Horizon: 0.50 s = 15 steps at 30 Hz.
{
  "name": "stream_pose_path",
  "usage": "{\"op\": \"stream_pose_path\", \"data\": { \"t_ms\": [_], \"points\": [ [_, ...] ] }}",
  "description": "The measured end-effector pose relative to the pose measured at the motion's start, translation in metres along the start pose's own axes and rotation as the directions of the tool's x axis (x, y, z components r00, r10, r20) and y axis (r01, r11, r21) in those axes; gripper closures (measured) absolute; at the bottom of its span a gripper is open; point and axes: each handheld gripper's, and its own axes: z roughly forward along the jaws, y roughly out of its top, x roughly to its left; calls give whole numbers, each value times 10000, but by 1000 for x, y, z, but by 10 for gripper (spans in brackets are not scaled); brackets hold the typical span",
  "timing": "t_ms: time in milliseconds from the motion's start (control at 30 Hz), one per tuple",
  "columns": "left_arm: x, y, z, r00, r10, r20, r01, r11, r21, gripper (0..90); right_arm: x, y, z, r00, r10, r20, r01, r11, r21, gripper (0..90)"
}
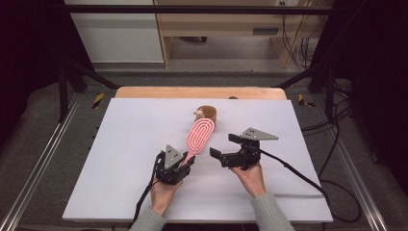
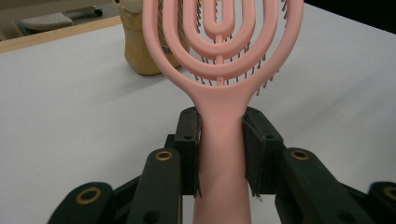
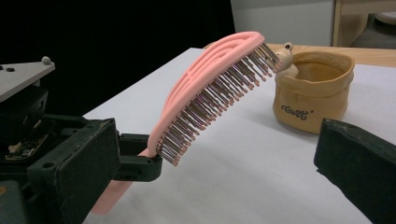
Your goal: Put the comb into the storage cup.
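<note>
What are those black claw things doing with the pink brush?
A person holds a black claw in each hand over a white table. The left claw is clamped on the handle of a pink plastic hairbrush with looped ribs, lifting its head, bristles down, toward a small tan fabric pouch with a little bear figure on its rim. The right claw hangs open beside the brush, holding nothing.
</note>
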Motion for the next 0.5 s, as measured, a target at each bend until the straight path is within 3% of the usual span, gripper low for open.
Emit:
{"op": "stream_pose_path", "data": {
  "t_ms": [500],
  "points": [
    [-7,0,1,9999,139,46,-139,9999,-74,693,2,3,14,9998,156,113,-159,9994,302,21]
  ]
}}
